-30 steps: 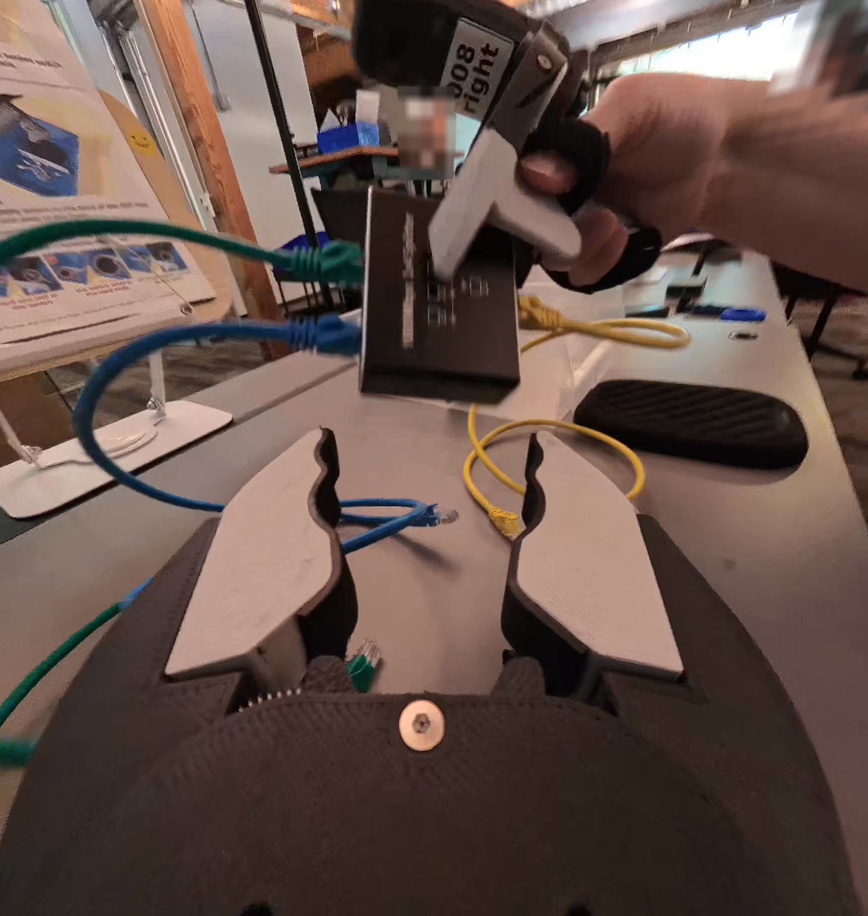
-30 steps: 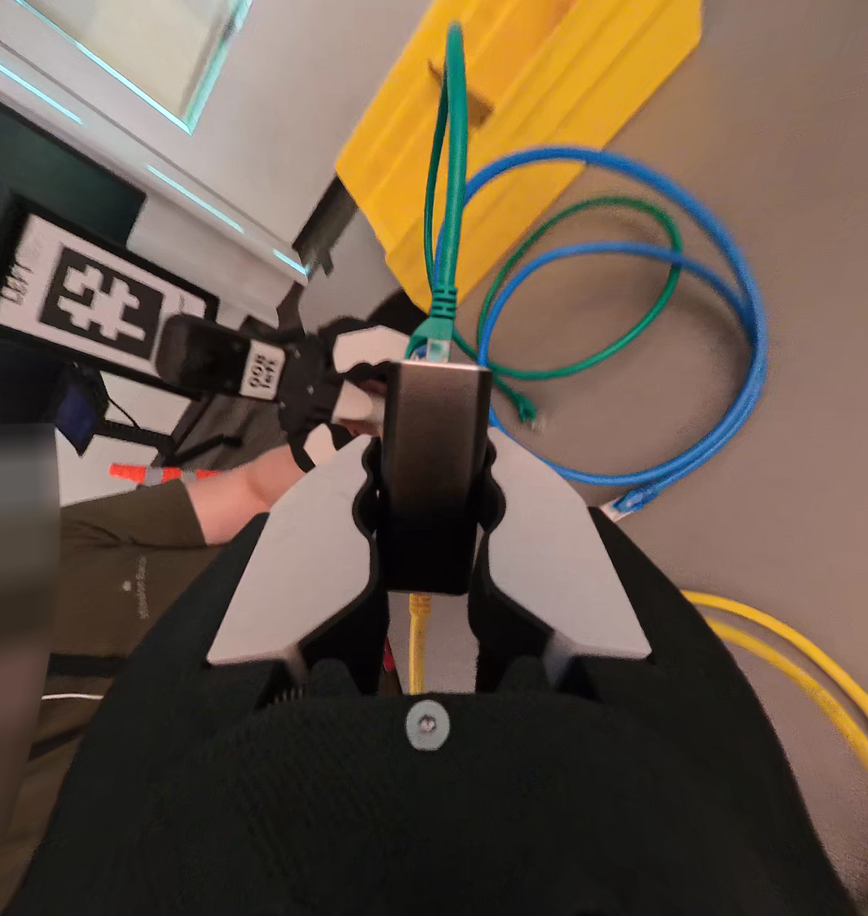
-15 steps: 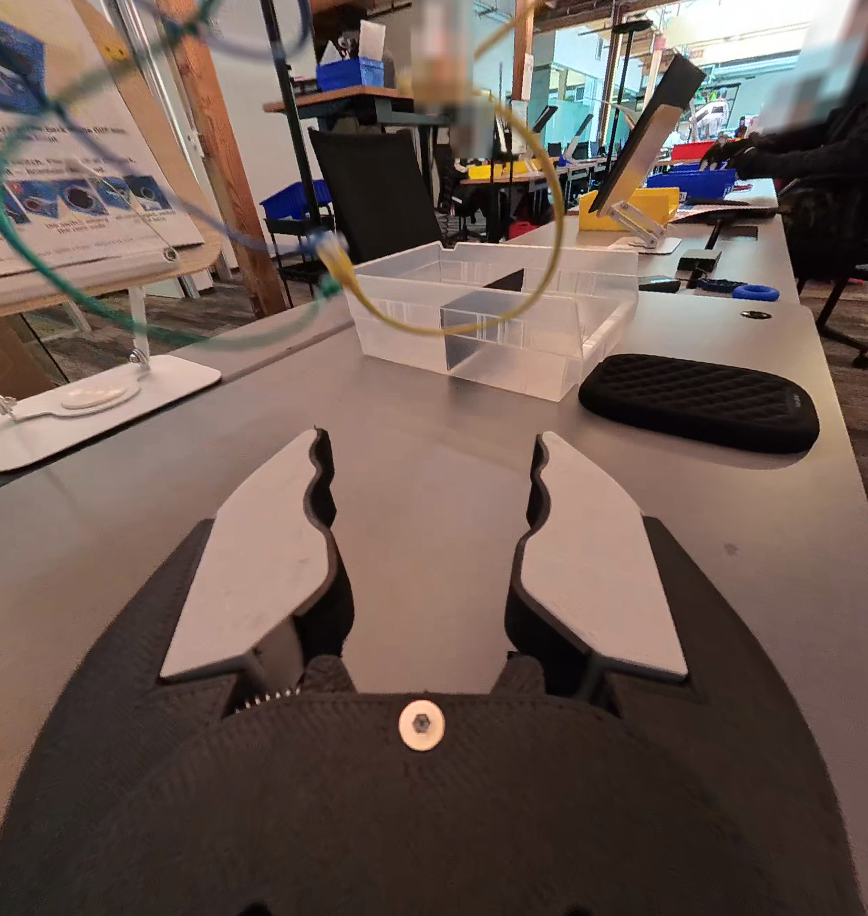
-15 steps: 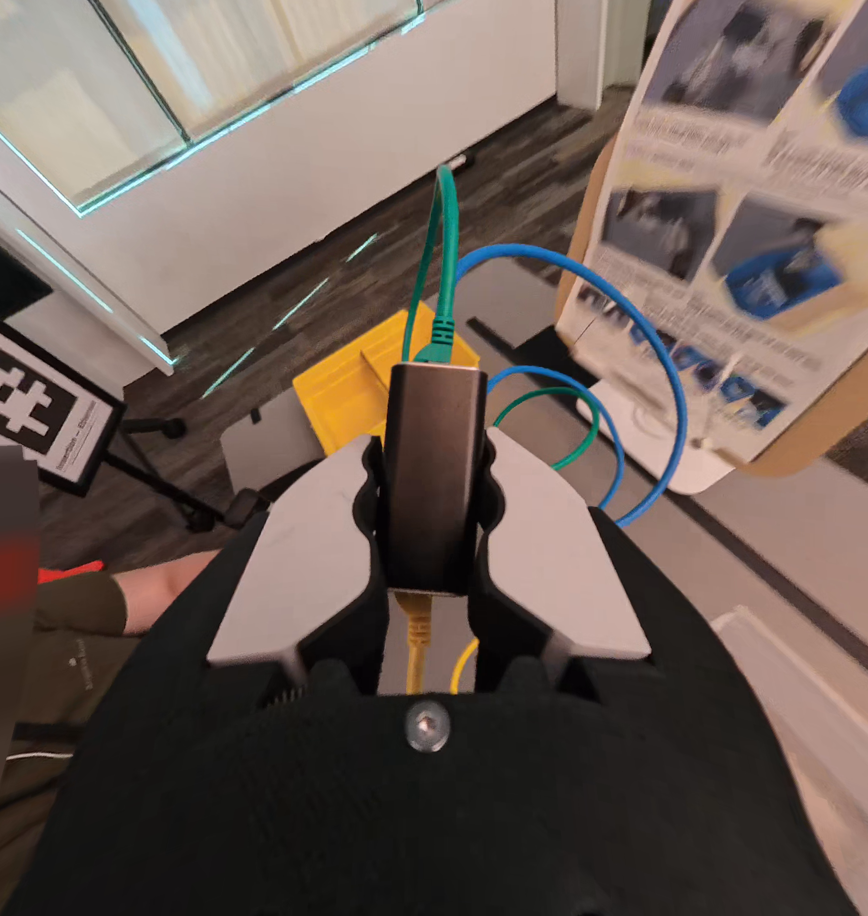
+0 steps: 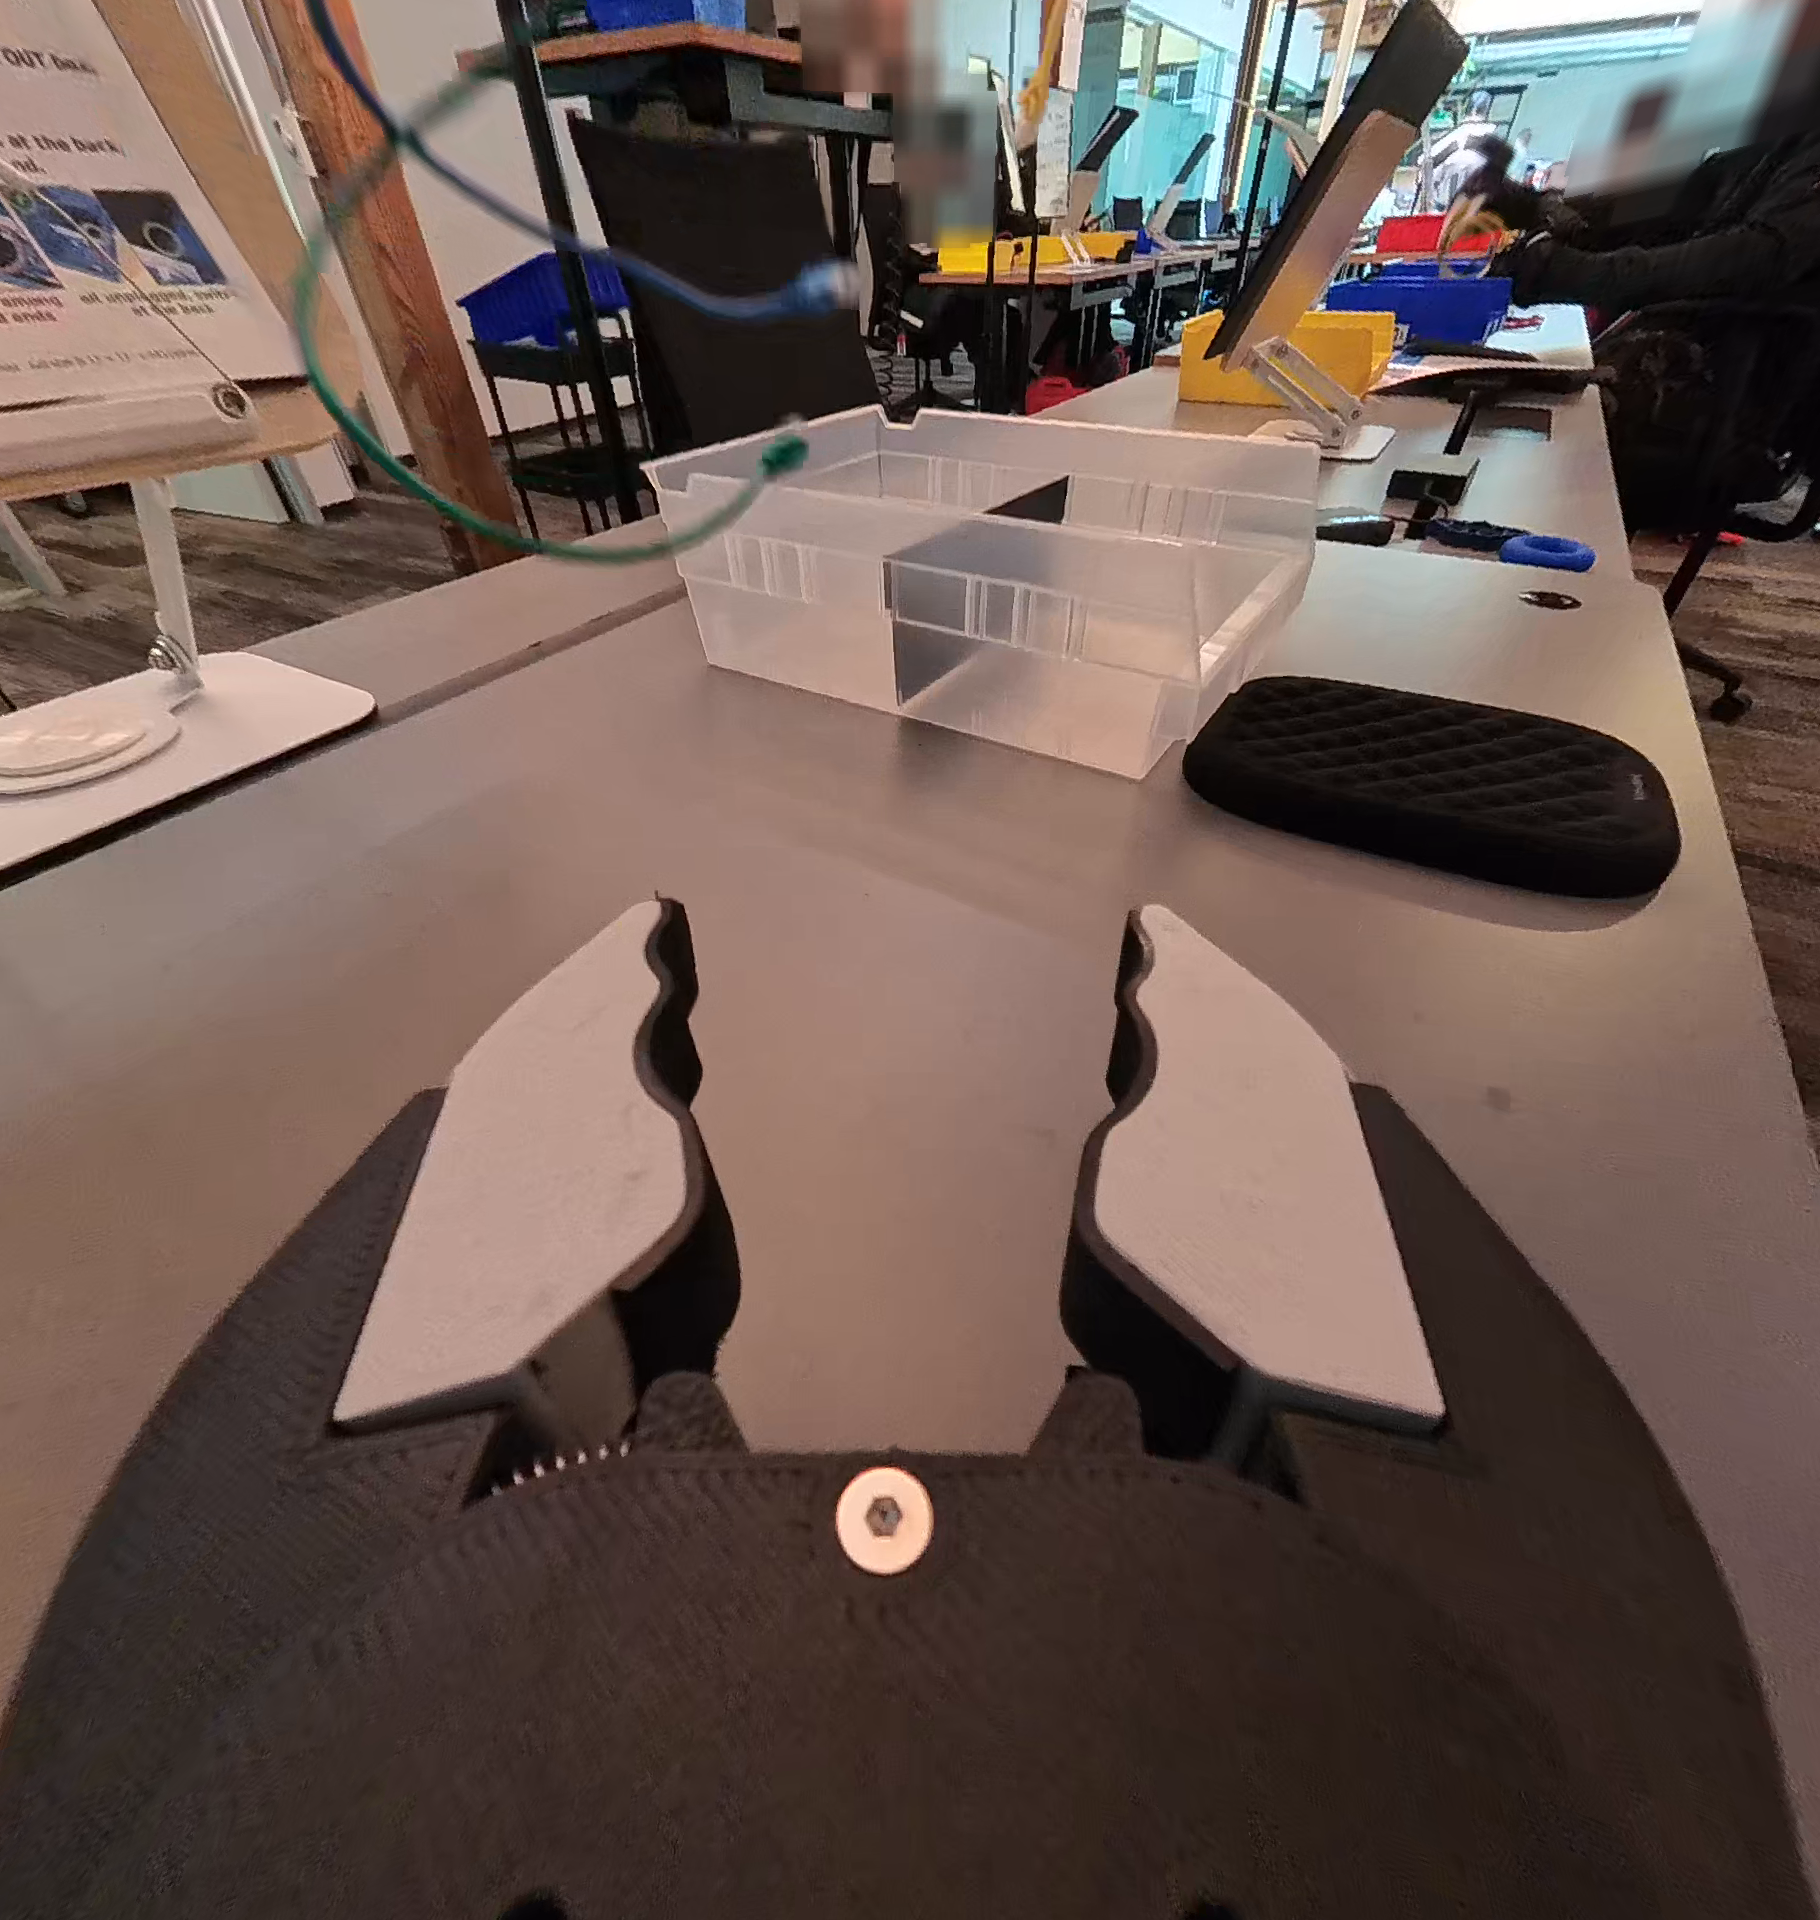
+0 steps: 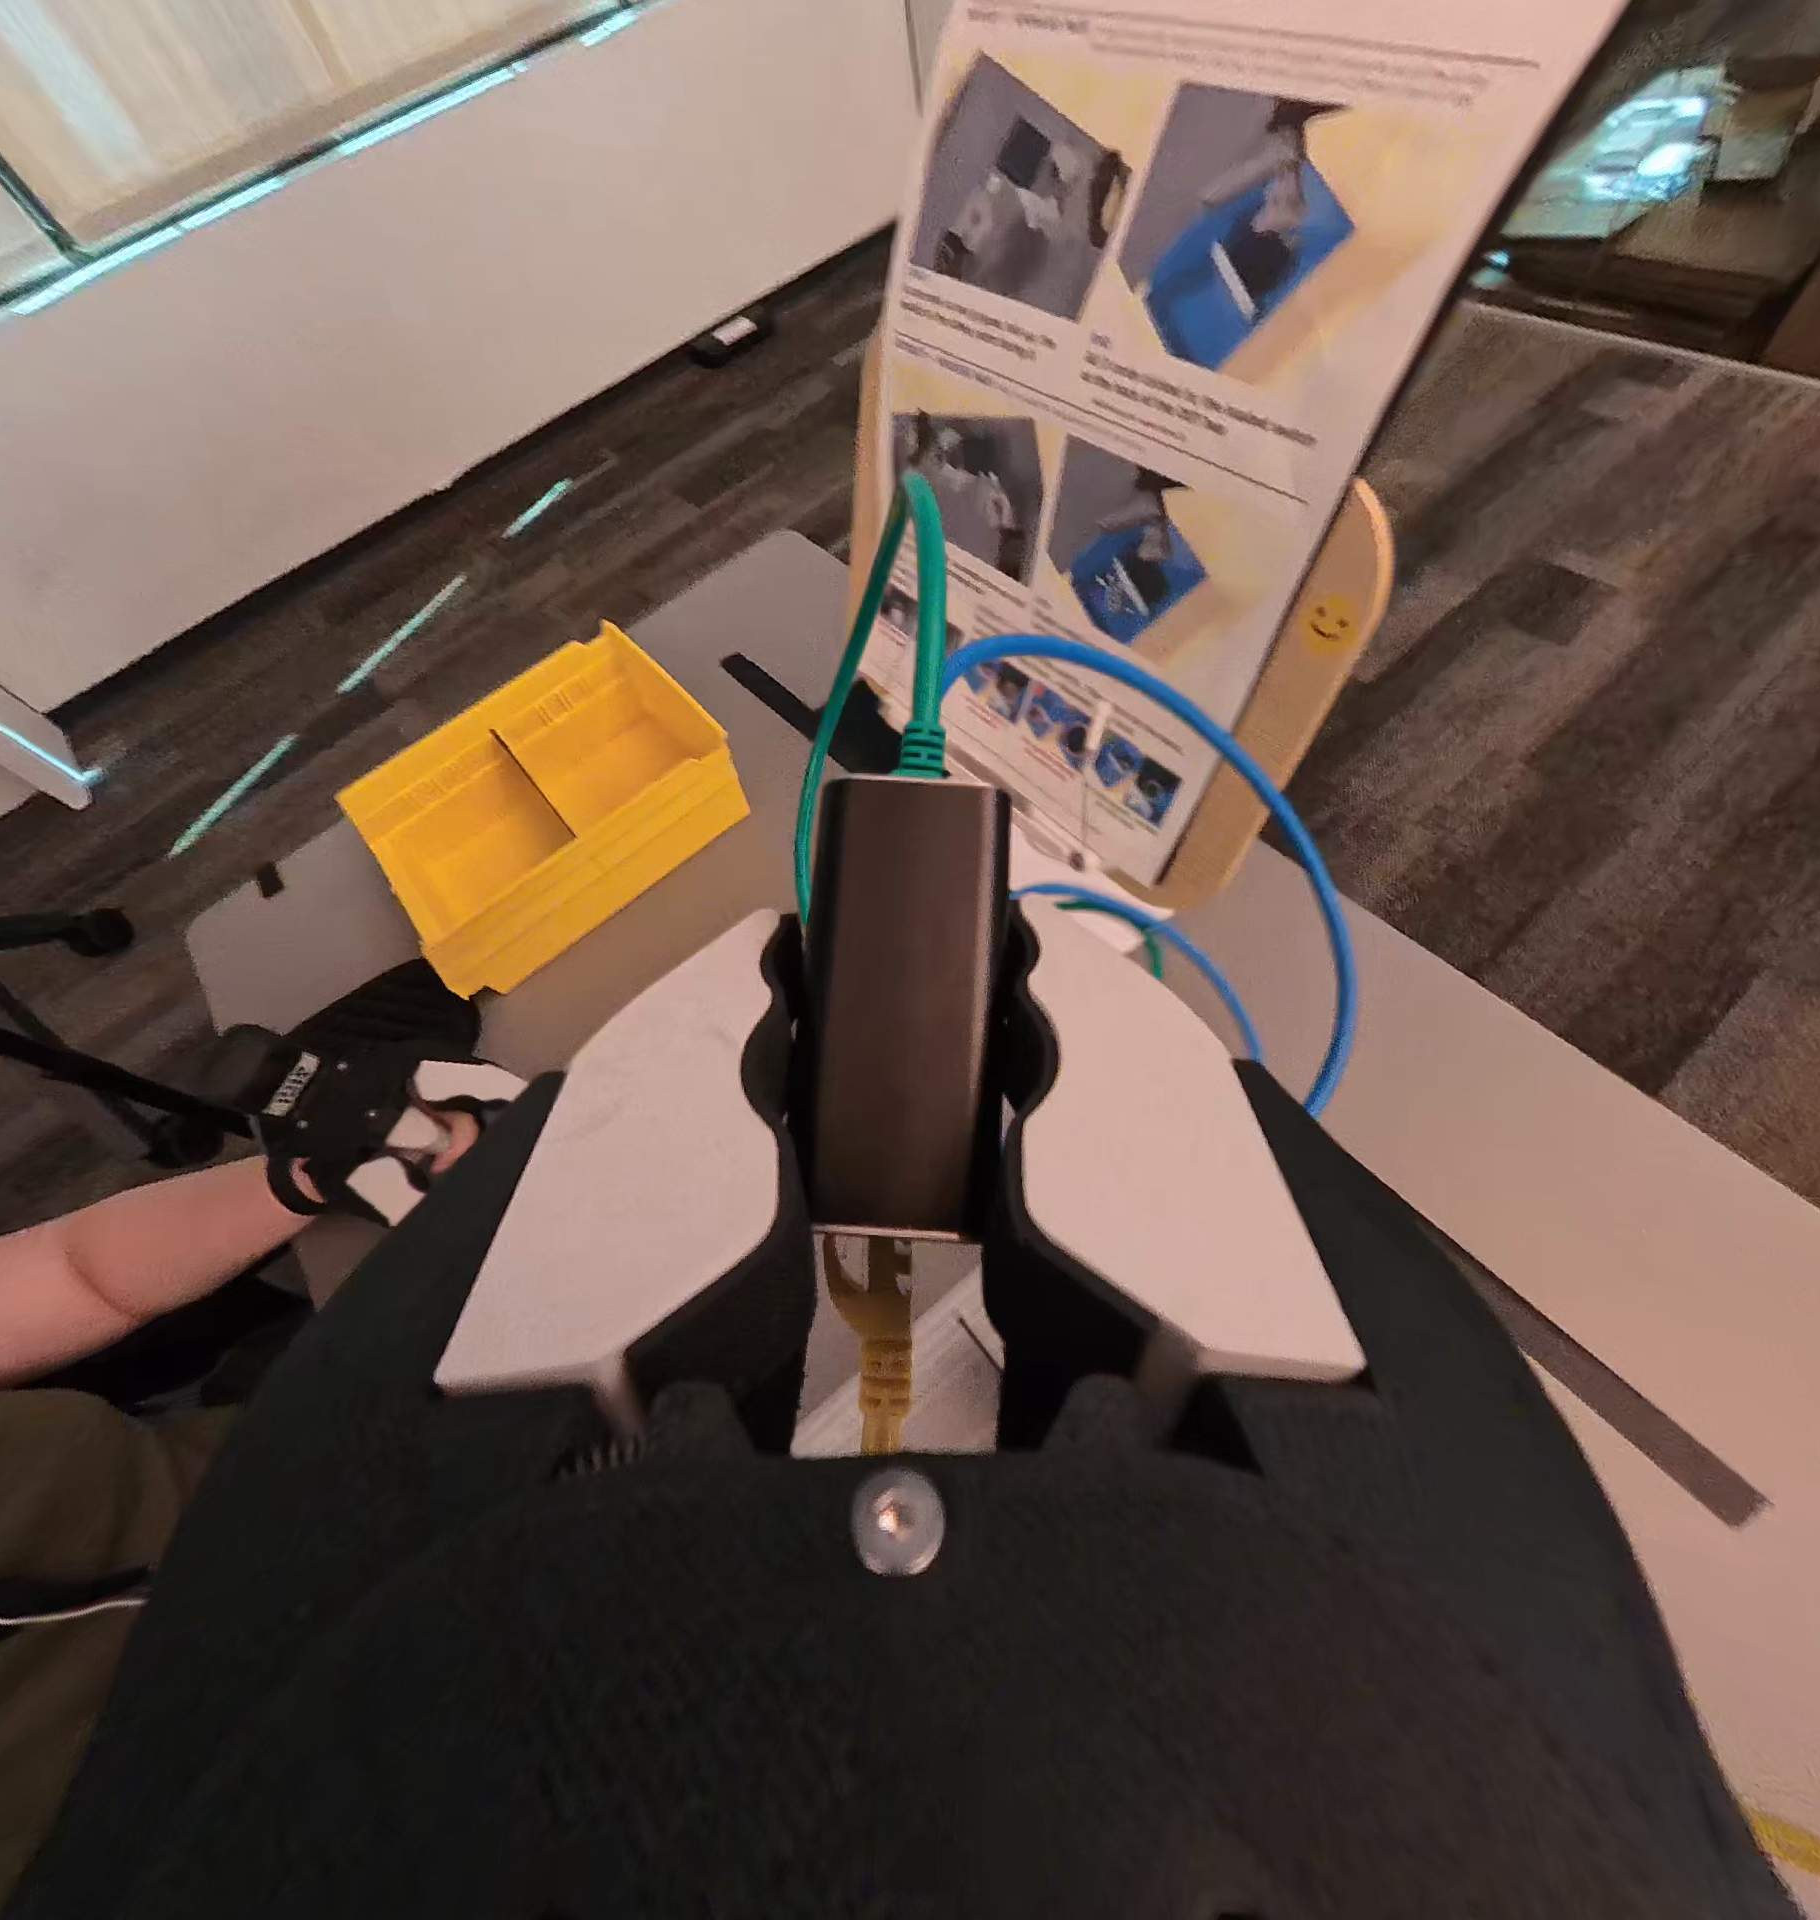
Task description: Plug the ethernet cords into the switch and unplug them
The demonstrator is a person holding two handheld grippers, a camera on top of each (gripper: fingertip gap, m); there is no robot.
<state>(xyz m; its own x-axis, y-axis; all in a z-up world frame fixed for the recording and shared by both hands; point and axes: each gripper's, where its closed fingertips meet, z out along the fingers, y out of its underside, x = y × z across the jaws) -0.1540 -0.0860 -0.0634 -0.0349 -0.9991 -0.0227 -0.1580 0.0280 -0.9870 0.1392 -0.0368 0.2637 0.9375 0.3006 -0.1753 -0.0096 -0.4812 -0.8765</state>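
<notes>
Since earlier frame: cords swung up, off table (image 5: 885, 852).

Left wrist view: left gripper (image 5: 901, 925) wide, empty, low centre; green cord (image 5: 449, 499) and blue cord (image 5: 573, 244) dangled upper left.

Right wrist view: right gripper (image 6: 901, 997) clamped on switch (image 6: 901, 997), frame centre; yellow cord (image 6: 880, 1351) plugged beneath.

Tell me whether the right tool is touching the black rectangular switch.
Touching: the right wrist view shows the right tool shut on the black rectangular switch, both fingers pressed against its sides.
</notes>
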